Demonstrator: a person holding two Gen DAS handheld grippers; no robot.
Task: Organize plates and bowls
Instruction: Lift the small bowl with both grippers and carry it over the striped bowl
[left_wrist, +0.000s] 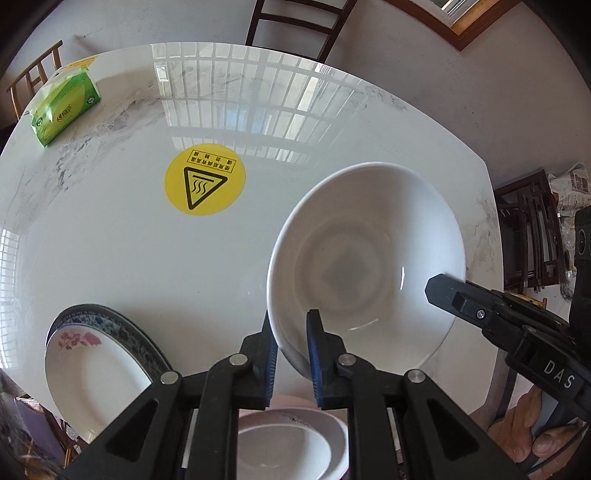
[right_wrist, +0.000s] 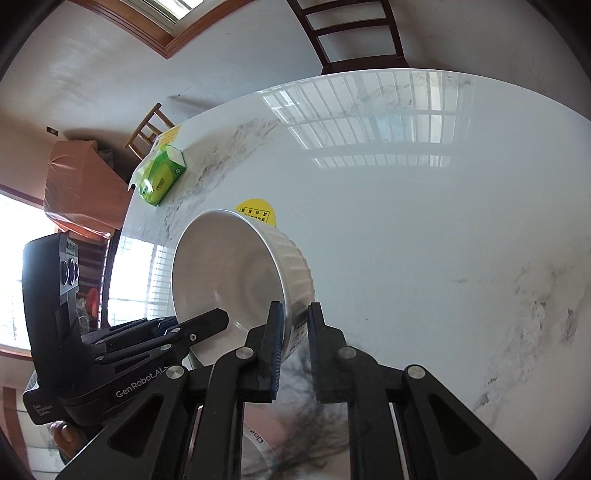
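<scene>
Both grippers pinch one white bowl (left_wrist: 365, 258) by its rim: your left gripper (left_wrist: 291, 332) at the near wall, your right gripper (right_wrist: 295, 325) at the opposite side. The bowl appears lifted and tilted. A smaller bowl (left_wrist: 291, 439) lies beneath your left fingers; nesting there seems next.

Two bowls (left_wrist: 365, 254); two plates (left_wrist: 96, 369); one tissue pack (left_wrist: 66, 107).

Both wrist views look forward and down, close over the glossy white marble worktop (left_wrist: 110, 251), sharing the round white ceramic bowl (left_wrist: 369, 258) and round yellow warning sticker (right_wrist: 256, 211).
</scene>
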